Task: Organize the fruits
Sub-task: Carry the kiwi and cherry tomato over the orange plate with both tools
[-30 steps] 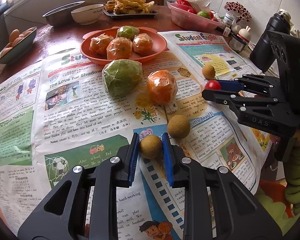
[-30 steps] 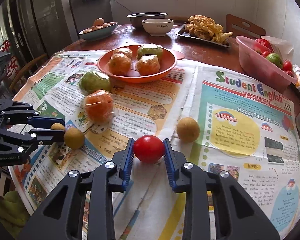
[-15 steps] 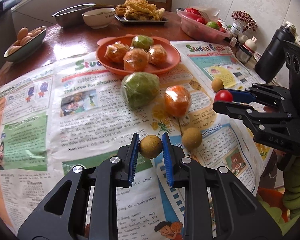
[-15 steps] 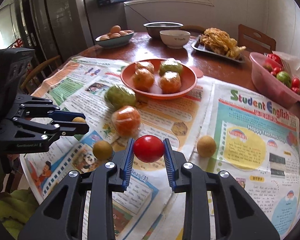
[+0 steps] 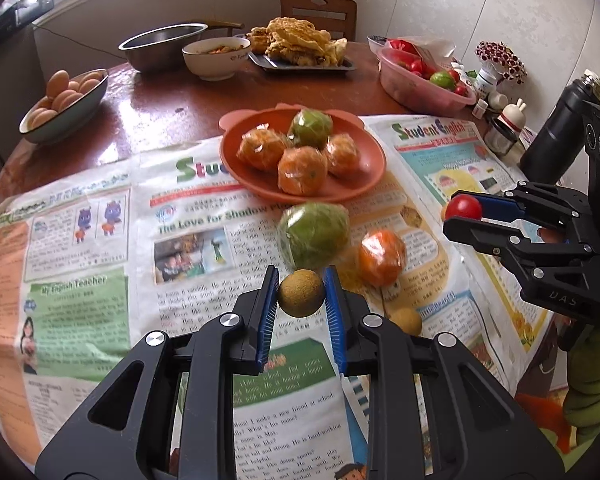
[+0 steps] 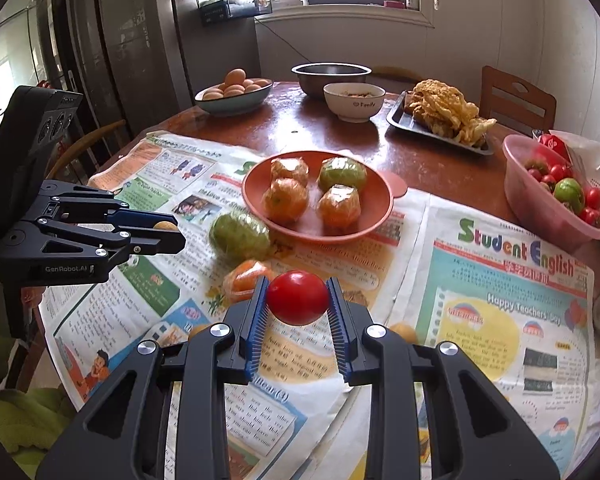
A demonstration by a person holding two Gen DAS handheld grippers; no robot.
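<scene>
Both grippers are loaded and off the table. The left gripper [image 5: 301, 294] is clamped on a small brown fruit [image 5: 301, 293], held in the air in front of the orange plate [image 5: 364, 184]. The right gripper [image 6: 298, 299] is clamped on a tomato [image 6: 298, 298], also lifted, to the right of that plate.

My guess is each piece is being carried to its own kind: the tomato toward the pink basin [image 6: 540, 204] of tomatoes right of the plate, the brown fruit to wherever its like will be gathered. To do it well, keep the squeeze light on the tomato, since its skin looks thin, smooth and glossy, and lower it in rather than drop it. The brown fruit looks dull, rough-skinned and firm, so it should tolerate more grip, but being round it could roll once released.

The plate holds 4 wrapped fruits, their film shiny and crinkled. A wrapped green fruit [image 5: 313, 235] and a wrapped orange [image 5: 381, 257] lie on the newspaper [image 5: 80, 248] just in front of the plate; the paper is thin and creased.
</scene>
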